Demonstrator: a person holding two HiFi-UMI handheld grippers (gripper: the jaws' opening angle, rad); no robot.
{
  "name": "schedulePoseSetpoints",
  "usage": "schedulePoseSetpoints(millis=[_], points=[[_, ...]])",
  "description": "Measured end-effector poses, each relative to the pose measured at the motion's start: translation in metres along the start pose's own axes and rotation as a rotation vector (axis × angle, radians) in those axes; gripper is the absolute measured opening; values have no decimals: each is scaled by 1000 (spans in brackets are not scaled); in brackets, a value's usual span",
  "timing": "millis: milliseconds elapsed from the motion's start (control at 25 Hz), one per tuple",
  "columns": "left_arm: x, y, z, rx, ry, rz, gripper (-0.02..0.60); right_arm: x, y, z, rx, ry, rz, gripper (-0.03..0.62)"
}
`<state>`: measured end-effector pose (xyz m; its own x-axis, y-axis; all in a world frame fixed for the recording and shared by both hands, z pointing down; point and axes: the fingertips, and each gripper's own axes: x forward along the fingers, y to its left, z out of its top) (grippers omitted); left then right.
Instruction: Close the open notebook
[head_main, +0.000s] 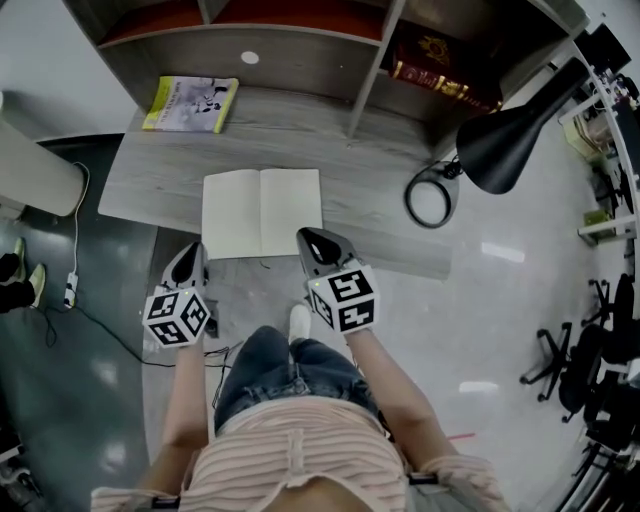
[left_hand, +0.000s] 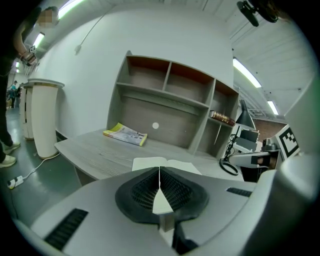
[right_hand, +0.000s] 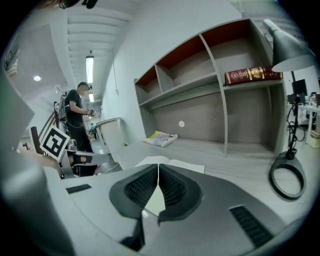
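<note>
An open notebook (head_main: 262, 213) with blank pale pages lies flat near the front edge of the grey wooden desk (head_main: 370, 200). It shows beyond the jaws in the left gripper view (left_hand: 165, 163) and the right gripper view (right_hand: 172, 163). My left gripper (head_main: 190, 262) hovers off the desk's front edge, just left of the notebook's near left corner, jaws shut and empty. My right gripper (head_main: 318, 243) is at the notebook's near right corner, its tip over the page edge, jaws shut with nothing between them.
A yellow-green booklet (head_main: 190, 104) lies at the desk's back left. A black desk lamp (head_main: 510, 140) with a round base (head_main: 432, 198) stands right of the notebook. A dark red book (head_main: 440, 72) lies in the shelf unit. A person (right_hand: 77, 127) stands far off.
</note>
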<state>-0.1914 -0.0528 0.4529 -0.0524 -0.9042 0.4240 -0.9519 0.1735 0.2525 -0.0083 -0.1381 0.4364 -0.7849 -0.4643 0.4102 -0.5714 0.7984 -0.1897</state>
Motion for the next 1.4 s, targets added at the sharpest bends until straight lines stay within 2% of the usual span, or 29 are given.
schedulePoseSetpoints(millis=[160, 360, 440, 560, 920, 1400], points=[[8, 10, -3, 9, 42, 10, 12, 10, -4, -1, 6, 13, 9, 18], [16, 31, -12, -18, 83, 31, 15, 25, -3, -8, 8, 50, 18, 18], [20, 39, -15, -32, 99, 32, 36, 32, -3, -11, 4, 66, 16, 18], [26, 51, -23, -59, 135, 16, 88, 42, 1, -14, 0, 88, 12, 18], [43, 65, -52, -181, 231, -52, 146, 66, 4, -18, -16, 141, 10, 18], [60, 74, -76, -287, 293, -83, 161, 87, 9, -30, -17, 203, 19, 18]])
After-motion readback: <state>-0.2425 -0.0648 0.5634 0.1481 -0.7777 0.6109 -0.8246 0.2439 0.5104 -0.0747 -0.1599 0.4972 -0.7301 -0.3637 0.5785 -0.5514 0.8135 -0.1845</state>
